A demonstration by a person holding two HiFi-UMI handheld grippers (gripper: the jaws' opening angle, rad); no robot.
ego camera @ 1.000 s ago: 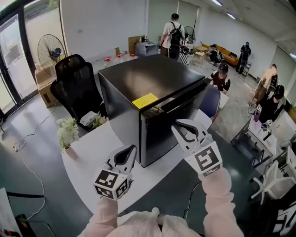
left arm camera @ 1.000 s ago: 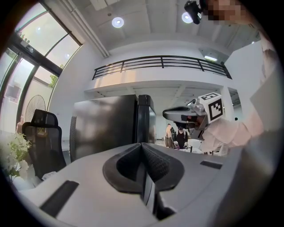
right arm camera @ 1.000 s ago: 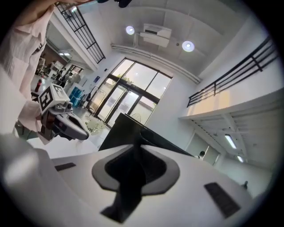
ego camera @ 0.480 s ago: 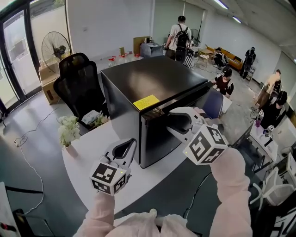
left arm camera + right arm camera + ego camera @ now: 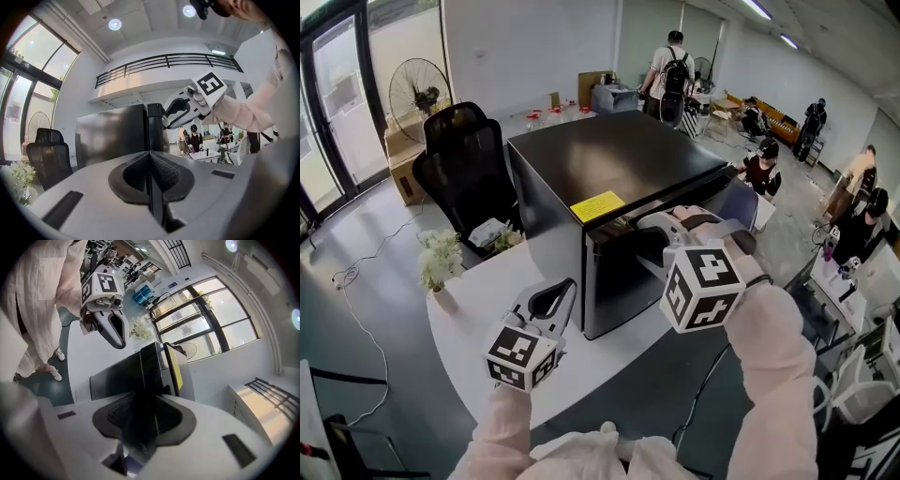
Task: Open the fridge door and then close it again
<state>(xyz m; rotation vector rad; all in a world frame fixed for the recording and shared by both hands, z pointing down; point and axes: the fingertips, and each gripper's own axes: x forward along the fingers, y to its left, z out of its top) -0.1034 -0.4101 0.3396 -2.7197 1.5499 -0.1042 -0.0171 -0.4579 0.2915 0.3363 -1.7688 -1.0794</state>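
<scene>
A black mini fridge (image 5: 609, 155) with a yellow sticker (image 5: 596, 205) stands on a round white table (image 5: 483, 295). Its door (image 5: 623, 281) faces me. My right gripper (image 5: 639, 226), rolled onto its side, is at the door's top edge. In the right gripper view the dark door edge (image 5: 140, 380) fills the gap between the pads; the jaws have just been closing on it. My left gripper (image 5: 569, 286) hovers over the table to the left of the door, shut with nothing in it. The left gripper view shows its pads (image 5: 161, 171) meeting and the right gripper (image 5: 165, 117) at the fridge (image 5: 112, 133).
A black office chair (image 5: 464, 164) stands left of the fridge, with a small vase of white flowers (image 5: 439, 267) on the table near it. A floor fan (image 5: 419, 94) is at the back left. Several people stand and sit at the back right.
The right gripper rolled onto its side and moved left onto the door's top edge, its jaws now around that edge. The left gripper stayed put.
</scene>
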